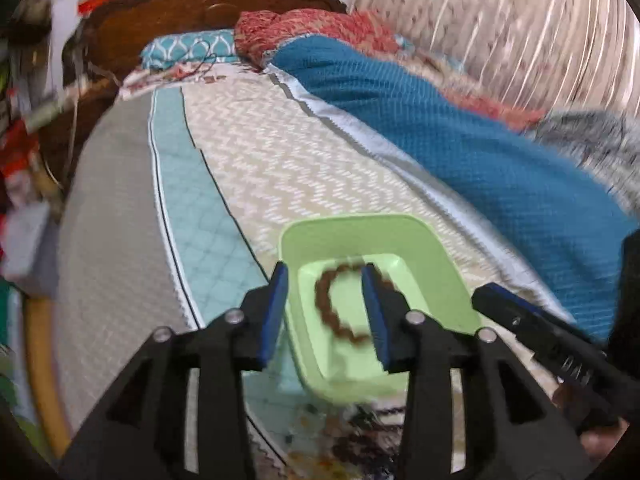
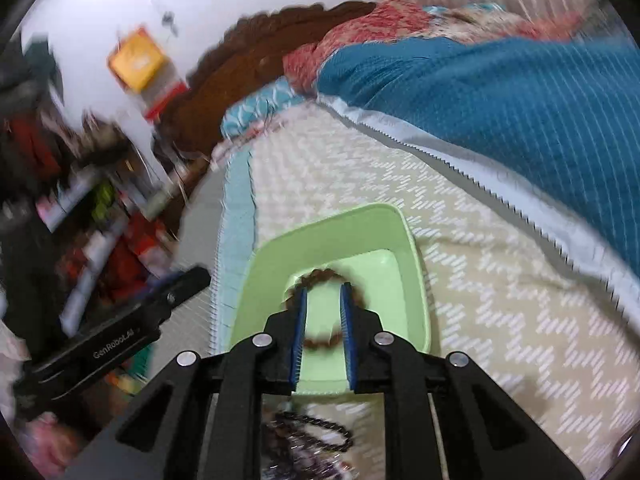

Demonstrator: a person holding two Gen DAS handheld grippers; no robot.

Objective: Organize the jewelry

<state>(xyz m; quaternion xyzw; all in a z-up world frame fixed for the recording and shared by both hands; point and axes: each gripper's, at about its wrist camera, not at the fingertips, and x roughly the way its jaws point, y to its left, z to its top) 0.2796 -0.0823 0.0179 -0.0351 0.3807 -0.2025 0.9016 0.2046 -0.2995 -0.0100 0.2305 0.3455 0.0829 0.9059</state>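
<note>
A light green plastic tray (image 1: 436, 256) lies on the bed; it also shows in the right wrist view (image 2: 416, 280). A brown beaded bracelet (image 1: 326, 308) lies inside it, also seen in the right wrist view (image 2: 320, 276). My left gripper (image 1: 325, 276) is open above the tray, fingers apart with nothing between them. My right gripper (image 2: 323, 294) is open, narrower, above the bracelet and empty. A pile of dark bead necklaces (image 2: 316, 432) lies on the bed just before the tray, blurred in the left wrist view (image 1: 360, 432).
The bed has a beige zigzag cover (image 1: 280, 160) with a teal strip (image 1: 188, 216). A blue blanket (image 1: 460, 128) is bunched along the right. A carved wooden headboard (image 1: 208, 4) stands at the far end. Cluttered shelves (image 2: 80, 208) are off the left edge.
</note>
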